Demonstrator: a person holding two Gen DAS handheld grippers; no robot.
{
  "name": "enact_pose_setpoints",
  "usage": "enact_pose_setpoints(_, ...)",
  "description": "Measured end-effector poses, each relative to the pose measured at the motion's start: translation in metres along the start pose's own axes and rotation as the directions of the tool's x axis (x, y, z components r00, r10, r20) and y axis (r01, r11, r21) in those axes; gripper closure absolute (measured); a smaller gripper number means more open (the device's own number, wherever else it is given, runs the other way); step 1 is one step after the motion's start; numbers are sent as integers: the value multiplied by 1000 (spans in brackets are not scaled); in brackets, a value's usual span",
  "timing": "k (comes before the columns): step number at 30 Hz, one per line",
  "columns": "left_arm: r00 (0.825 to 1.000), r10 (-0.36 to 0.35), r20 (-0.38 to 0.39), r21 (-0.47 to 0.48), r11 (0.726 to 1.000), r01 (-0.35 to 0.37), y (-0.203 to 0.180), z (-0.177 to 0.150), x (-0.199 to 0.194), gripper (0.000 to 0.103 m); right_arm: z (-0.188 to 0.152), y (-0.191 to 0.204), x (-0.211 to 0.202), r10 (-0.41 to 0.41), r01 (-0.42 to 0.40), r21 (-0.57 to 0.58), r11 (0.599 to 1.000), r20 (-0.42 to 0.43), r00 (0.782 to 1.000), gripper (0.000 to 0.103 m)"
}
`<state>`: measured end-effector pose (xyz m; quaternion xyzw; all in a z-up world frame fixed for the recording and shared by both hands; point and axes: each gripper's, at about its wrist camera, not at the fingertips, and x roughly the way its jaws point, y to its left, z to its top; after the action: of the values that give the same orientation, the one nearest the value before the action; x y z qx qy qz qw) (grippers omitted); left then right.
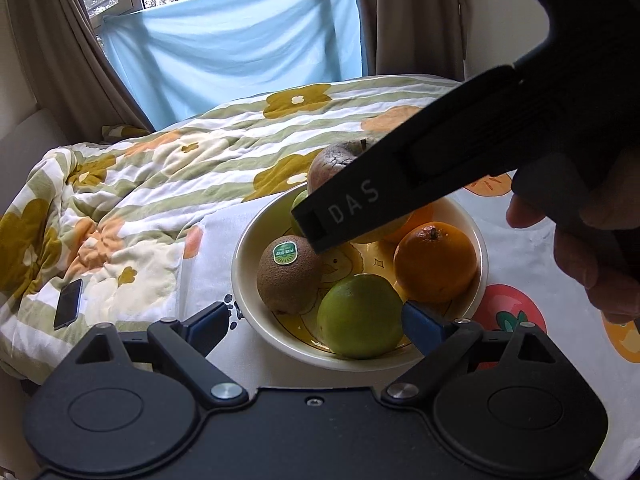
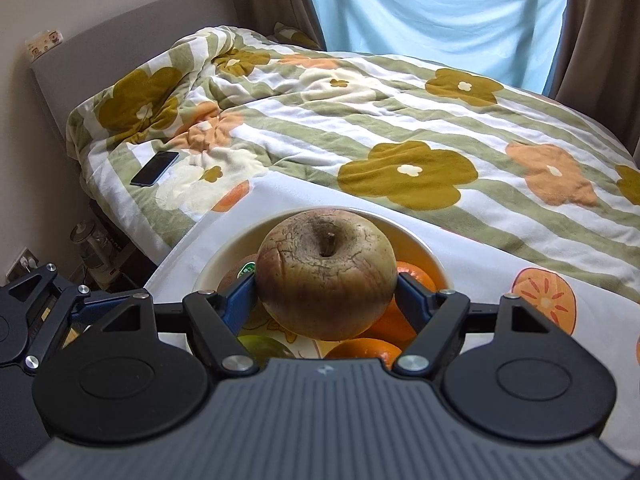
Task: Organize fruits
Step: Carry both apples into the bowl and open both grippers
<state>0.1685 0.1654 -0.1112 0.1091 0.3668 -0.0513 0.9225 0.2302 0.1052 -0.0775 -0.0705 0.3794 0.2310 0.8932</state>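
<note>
We are looking across a bed under a quilted blanket with green stripes and mustard and orange flowers [image 2: 360, 128], which is filling most of both views and running out of frame on the right. Nearer us, a white cloth printed with cartoon fruit [image 1: 532, 264] is covering the counter, whose own surface is hidden. On that cloth a cream round bowl with a yellow cartoon print inside [image 1: 244, 256] is sitting. In the right wrist view we are seeing the right tongs [image 2: 326, 300] clamped on a large wrinkled brown apple [image 2: 326, 276], both blue pads pressing its sides above the bowl; the apple is blocking most of the bowl's contents there. In the left wrist view the right tool's black body is crossing the bowl and covering most of the apple and part of a second orange fruit and a pale green fruit behind it. The left tongs [image 1: 314, 326] are standing apart, holding nothing, near the bowl's front rim. Lying in the bowl are a smooth green round fruit [image 1: 360, 316], a glossy orange [image 1: 436, 262] and a fuzzy brown kiwi with a green sticker [image 1: 288, 276]. A dark smartphone [image 1: 69, 304] is lying on the blanket.
</note>
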Motion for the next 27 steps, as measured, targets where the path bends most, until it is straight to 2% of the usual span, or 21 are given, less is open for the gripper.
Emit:
enact_pose_setpoints(12, 1000, 4, -6, 0, 1000, -4, 1, -2, 2, 7, -8, 5, 10, 26, -27, -8, 1000, -20, 999, 12)
enact_pose_setpoints(15, 1000, 4, -5, 1, 1000, -4, 1, -3, 2, 7, -10, 5, 0, 9, -8, -20, 1000, 34, 999, 0)
enact_pose_setpoints(17, 1000, 2, -6, 0, 1000, -2, 1, -3, 2, 7, -11, 4, -6, 9, -7, -25, 1000, 56, 998, 0)
enact_pose_setpoints(27, 1000, 0, -6, -5, 1000, -1, 1, -6, -2, 7, -15, -1, -14, -5, 5, -2, 1000, 46, 999, 0)
